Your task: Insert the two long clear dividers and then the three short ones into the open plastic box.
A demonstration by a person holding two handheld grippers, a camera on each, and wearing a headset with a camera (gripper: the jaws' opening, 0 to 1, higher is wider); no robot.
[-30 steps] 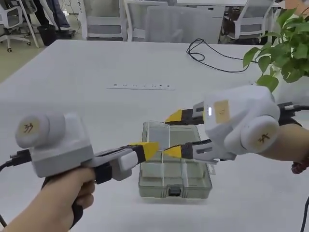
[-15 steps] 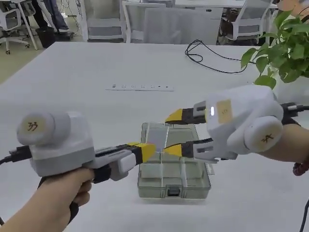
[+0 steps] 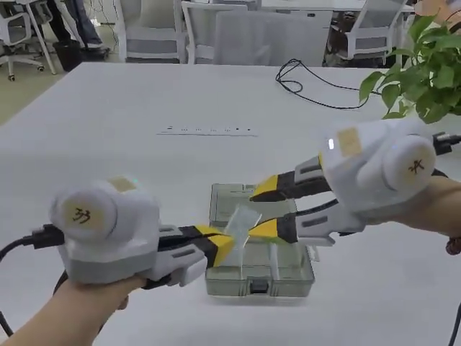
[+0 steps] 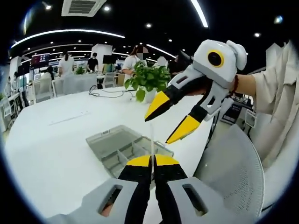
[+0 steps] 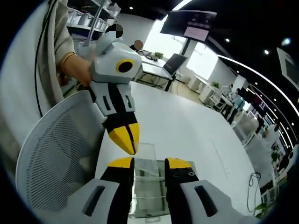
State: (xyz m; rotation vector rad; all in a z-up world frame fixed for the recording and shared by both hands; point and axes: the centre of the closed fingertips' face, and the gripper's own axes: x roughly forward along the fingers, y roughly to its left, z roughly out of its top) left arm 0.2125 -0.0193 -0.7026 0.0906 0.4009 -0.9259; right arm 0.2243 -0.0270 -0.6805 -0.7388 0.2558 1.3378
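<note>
Left hand-held gripper [image 3: 222, 246] clenched on a thin clear divider [image 3: 243, 219], tilted just above the open plastic box [image 3: 305, 273] on the white surface [image 3: 137, 169]. Right hand-held gripper [image 3: 261, 211] released, jaws apart around the divider. Divider probably light, stiff, slick, so pinch the flat faces.

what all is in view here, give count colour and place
table: one, white, under everything
plastic box: one, clear, open, on the table near the person
divider: one, clear, held tilted over the box
thin strip: one, clear, flat on the table beyond the box
cable: one, black, far right of the table
plant: one, green, right edge
chairs: several, white and grey, behind the table
left tongs: one, yellow-tipped, shut on the divider
right tongs: one, yellow-tipped, open by the divider
</note>
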